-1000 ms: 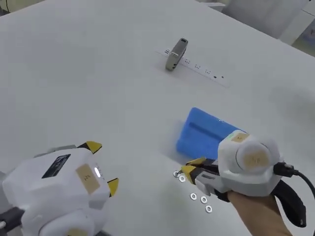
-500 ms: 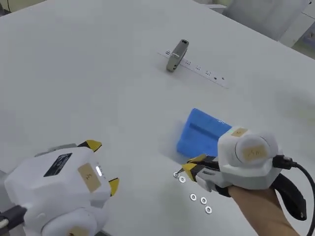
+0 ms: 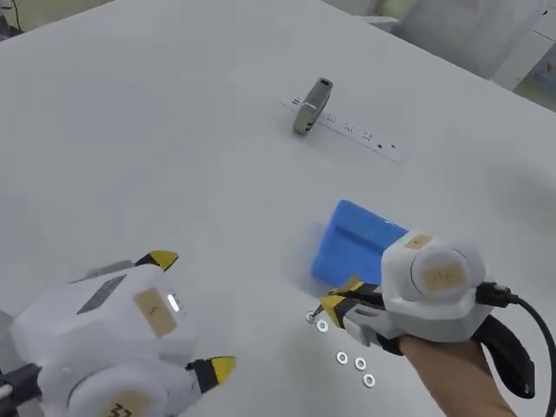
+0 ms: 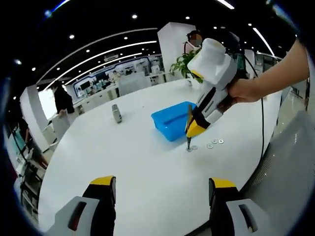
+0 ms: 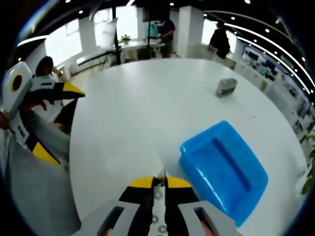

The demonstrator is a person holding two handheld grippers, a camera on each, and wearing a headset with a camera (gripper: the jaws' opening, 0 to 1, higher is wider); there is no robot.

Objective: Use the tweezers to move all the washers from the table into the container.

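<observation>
Presently: right gripper, jaws pinched tight on the tweezers. Their long axis stands steep, tips down at the table, just beside the nearest of the loose washers (whether one is pinched, cannot tell). Blue container sits close behind. Left gripper: jaws spread wide, holding nothing.

Open office: ceiling downlights, desks, potted plant.

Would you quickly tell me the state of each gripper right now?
Left gripper: open, holding nothing.
Right gripper: shut on the thin metal tweezers, tips pointing down by the small round metal washers.
</observation>
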